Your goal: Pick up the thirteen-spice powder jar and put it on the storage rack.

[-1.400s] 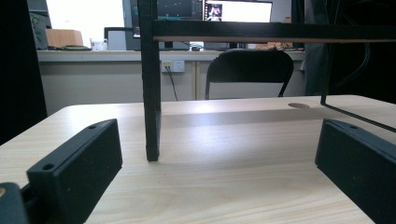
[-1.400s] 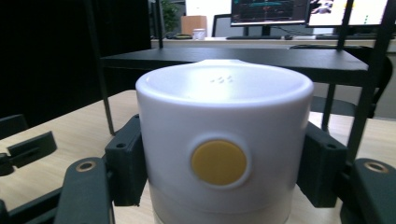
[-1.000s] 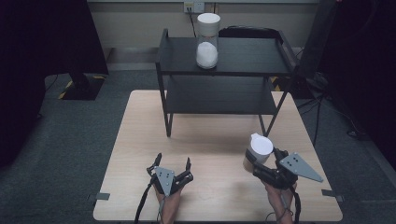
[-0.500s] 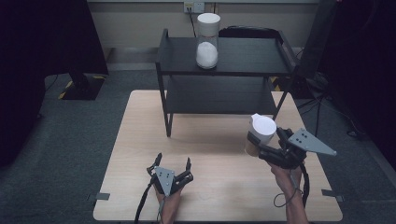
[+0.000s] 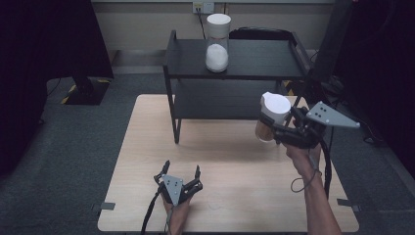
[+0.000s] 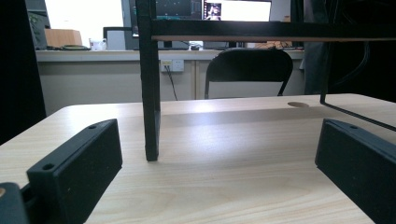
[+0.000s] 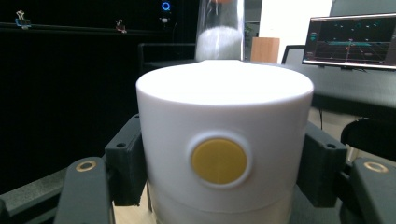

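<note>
Here, in the high view, a white-lidded jar [image 5: 272, 117] is clamped in the right claw [image 5: 274, 128], lifted off the desk [image 5: 147, 147] at three o'clock. The left claw [image 5: 182, 171] is spread wide, empty, at six o'clock. In the right gripper view, the jar's lid [image 7: 224, 135] is pinched between both jaws.

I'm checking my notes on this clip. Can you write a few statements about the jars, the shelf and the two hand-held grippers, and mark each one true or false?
1. The right hand-held gripper grips a white-lidded jar. True.
2. That jar rests on the table. False: it is held above it.
3. A second jar stands on the black shelf. True.
4. The left hand-held gripper holds a jar. False: its jaws are open and empty.
</note>
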The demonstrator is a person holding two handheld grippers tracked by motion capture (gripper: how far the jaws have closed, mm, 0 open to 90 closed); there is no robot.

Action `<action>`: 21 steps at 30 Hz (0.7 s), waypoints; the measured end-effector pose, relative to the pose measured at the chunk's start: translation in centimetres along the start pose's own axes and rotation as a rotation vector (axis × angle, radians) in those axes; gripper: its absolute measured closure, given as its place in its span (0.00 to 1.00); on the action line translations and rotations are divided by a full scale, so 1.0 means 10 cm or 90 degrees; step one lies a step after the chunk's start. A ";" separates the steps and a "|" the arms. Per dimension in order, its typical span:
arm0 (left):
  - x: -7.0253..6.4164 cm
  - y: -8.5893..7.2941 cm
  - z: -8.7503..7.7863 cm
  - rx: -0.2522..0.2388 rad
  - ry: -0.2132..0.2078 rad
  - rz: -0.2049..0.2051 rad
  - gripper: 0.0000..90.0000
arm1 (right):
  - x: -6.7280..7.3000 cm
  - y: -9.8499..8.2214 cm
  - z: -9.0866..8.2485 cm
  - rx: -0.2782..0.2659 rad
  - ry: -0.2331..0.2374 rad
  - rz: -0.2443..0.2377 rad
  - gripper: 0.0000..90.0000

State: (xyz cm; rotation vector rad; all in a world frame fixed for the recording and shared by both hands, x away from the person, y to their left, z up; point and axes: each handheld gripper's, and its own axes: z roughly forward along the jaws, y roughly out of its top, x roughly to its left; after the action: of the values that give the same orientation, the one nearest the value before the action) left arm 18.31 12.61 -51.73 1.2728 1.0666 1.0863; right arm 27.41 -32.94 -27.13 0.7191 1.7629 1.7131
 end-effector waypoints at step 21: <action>0.01 -0.01 0.00 -0.002 -0.002 -0.003 0.00 | -0.16 1.00 0.80 -0.034 -0.126 0.005 0.34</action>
State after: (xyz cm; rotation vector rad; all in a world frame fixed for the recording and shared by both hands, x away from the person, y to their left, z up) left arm 18.30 12.68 -51.78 1.2684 1.0644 1.0811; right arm 34.18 -28.18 -17.23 0.8423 1.5754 1.6282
